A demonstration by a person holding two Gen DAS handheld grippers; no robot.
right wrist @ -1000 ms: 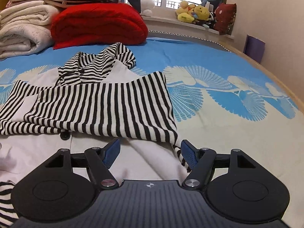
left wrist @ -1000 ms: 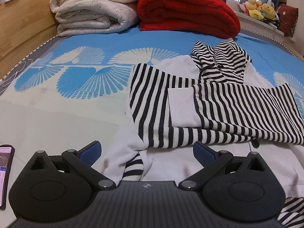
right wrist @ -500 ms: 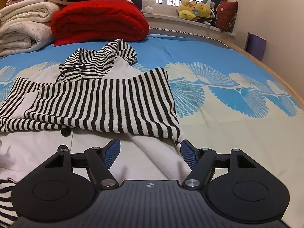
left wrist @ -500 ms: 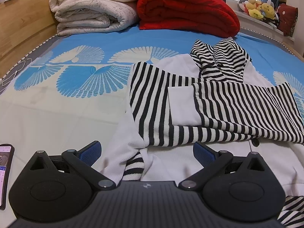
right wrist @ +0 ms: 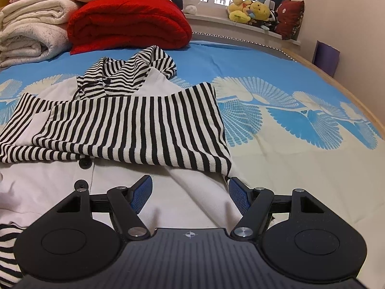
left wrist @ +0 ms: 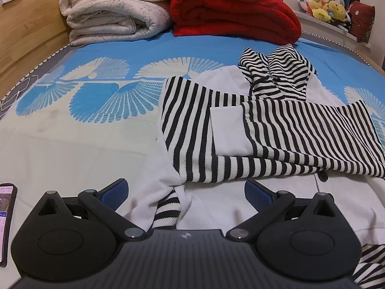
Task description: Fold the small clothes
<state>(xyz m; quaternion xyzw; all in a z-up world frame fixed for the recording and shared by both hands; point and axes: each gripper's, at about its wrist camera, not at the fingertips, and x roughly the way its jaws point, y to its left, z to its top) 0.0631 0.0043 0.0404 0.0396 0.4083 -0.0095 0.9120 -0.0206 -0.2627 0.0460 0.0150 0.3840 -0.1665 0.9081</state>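
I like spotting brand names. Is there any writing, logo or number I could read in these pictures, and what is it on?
No readable words or numbers.
Left gripper: a small emblem on its body, a symbol, not letters.
Right gripper: a similar emblem, no text.
Phone: its lit screen shows content, too small and cut off to read.
Hoodie: stripes only, no label visible.

The phone (left wrist: 6,224) is cut by the left edge, and crossed sleeves (left wrist: 276,139) hide the garment's chest.

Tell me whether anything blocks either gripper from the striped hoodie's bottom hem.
Nothing visible does. The left gripper and right gripper, both open, hang over the hoodie's white lower body, with only its own cloth between the fingers.
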